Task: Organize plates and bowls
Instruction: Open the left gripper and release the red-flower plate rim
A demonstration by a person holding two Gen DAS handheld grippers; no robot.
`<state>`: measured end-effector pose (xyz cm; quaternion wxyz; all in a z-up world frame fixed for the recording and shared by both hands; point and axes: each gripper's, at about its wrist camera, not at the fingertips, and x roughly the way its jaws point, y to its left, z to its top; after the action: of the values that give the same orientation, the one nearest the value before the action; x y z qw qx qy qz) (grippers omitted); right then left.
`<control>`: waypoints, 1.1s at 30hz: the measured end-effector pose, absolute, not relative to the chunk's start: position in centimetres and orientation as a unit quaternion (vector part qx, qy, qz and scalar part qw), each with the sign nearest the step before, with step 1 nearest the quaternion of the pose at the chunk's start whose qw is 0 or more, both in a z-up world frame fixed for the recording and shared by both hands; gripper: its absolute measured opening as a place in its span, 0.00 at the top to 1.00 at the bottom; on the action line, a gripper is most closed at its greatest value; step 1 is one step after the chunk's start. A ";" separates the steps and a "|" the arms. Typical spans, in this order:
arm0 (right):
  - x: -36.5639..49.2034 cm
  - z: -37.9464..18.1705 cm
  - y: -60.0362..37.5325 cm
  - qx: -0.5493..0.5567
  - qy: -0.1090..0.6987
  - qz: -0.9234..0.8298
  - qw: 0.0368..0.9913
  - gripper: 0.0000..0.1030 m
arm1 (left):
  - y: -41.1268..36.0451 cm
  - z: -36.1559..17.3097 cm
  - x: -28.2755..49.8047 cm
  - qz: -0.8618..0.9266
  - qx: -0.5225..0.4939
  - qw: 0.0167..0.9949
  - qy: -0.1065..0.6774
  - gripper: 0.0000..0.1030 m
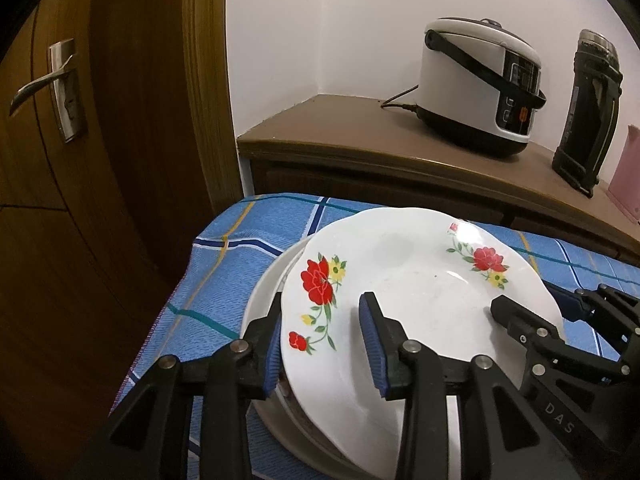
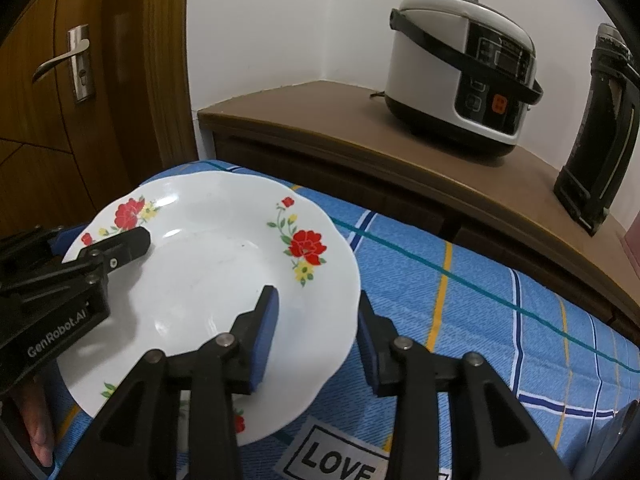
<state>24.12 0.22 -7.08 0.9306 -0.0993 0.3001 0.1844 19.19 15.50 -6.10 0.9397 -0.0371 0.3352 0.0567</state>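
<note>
A blue checked cloth (image 2: pixel 460 304) with white, yellow and teal lines covers the work surface, and the word LOVE is printed on it near the right gripper. Behind it runs a low brown cabinet (image 1: pixel 360 140) in a corner of white walls, carrying a white and black rice cooker (image 1: pixel 480 84) with its cord, a tall dark flask (image 1: pixel 588 108) and the edge of something pink. A wooden door with a metal lever handle (image 1: pixel 44 84) stands to the left. On the cloth sits a stack of plain pale dishes (image 1: pixel 264 292), and the flowered plate (image 1: pixel 420 300) rests tilted on top of it, overhanging toward the right. This plate is white with a scalloped rim, painted with red blossoms, small yellow flowers and green leaves; its well is bare. The left gripper (image 1: pixel 320 344) straddles the plate's left rim and the right gripper (image 2: pixel 316 336) its right rim, one blue pad above and one outside the edge each; both sets of jaws stand slackened, with visible gaps to the porcelain. A hand (image 2: pixel 36 428) shows beneath the left gripper.
</note>
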 end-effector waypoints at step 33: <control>20.4 -5.0 -1.5 -0.081 0.232 0.147 0.958 0.54 | 16.5 -6.0 18.6 0.093 -0.063 0.941 0.319 0.26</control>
<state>20.37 -1.46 -5.03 0.9580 -0.0807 0.2324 0.1474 18.59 16.46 -6.02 0.9412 -0.0632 0.3186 0.0931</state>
